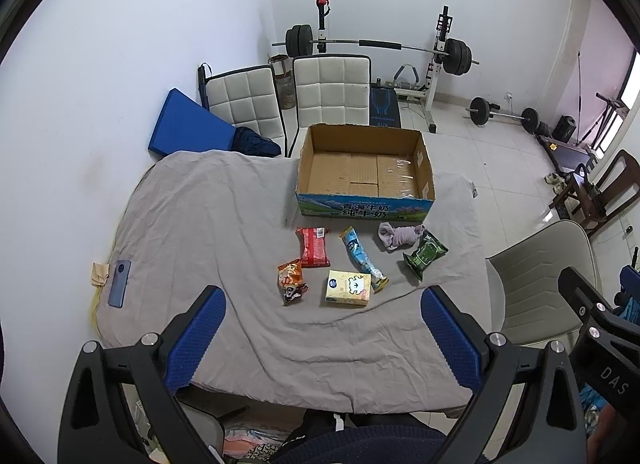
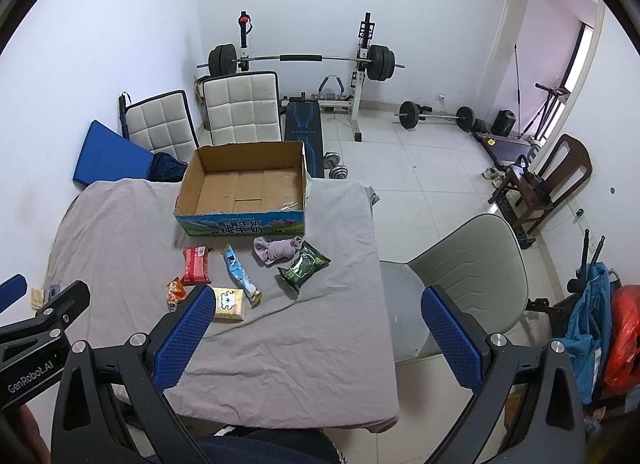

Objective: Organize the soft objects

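An empty cardboard box (image 1: 364,167) (image 2: 244,183) stands at the far side of the grey-covered table (image 1: 224,223). In front of it lie a red packet (image 1: 315,246), an orange snack bag (image 1: 292,282), a yellow tissue pack (image 1: 348,288), a blue tube packet (image 1: 362,258), a lilac sock (image 1: 400,236) and a green wipes pack (image 1: 425,254). My left gripper (image 1: 324,336) is open and empty, held above the table's near part. My right gripper (image 2: 316,336) is open and empty over the table's right front; its left finger (image 2: 184,336) overlaps the tissue pack (image 2: 229,304).
A blue phone (image 1: 119,283) and a small tan pad (image 1: 100,274) lie at the table's left edge. A beige chair (image 2: 460,280) stands right of the table. Two white padded chairs (image 1: 332,91), a blue mat and a barbell rack (image 1: 380,47) are behind.
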The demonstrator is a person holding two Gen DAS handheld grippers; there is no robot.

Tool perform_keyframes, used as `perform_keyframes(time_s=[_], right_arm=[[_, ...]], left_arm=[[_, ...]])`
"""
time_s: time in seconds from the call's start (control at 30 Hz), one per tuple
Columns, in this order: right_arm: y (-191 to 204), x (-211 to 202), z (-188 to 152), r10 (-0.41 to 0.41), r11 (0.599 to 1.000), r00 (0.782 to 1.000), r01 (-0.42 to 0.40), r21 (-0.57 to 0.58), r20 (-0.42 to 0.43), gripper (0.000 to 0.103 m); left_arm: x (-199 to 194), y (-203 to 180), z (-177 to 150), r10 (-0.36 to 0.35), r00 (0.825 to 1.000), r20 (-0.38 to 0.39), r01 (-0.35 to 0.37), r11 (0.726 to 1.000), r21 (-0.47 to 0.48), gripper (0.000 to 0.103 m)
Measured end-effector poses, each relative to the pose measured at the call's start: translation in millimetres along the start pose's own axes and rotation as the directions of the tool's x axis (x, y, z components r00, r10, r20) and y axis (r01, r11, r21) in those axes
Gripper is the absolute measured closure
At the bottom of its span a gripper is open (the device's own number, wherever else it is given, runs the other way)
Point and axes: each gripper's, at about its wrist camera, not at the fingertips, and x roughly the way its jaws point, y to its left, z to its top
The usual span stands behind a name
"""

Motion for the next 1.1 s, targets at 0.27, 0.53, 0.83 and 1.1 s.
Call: perform_keyframes(time_s=[0.27, 0.53, 0.83, 1.1], right_arm=[[0, -1, 0, 0.003, 1.000, 1.000, -0.003, 0.002, 0.001, 0.000], [-1, 1, -1, 0.004, 1.000, 1.000, -0.004, 0.002, 0.002, 0.000], [-1, -6, 5, 0.001, 1.000, 1.000, -0.001, 0.013, 0.014, 0.000], [1, -9, 8, 0.004, 1.000, 1.000, -0.004, 0.018, 0.017, 0.000]], left_arm=[[0, 5, 5, 0.000, 1.000, 0.008, 0.000, 1.000, 0.001, 0.003], [-1, 8, 6, -0.002, 1.000, 0.019, 0.002, 1.000, -0.005, 0.003], [-5, 8, 4, -0.002, 1.000, 0.028, 0.002, 1.000, -0.004, 0.003], [-7, 6, 4, 0.002, 0.999, 0.042, -0.002, 1.000, 0.000, 0.003]])
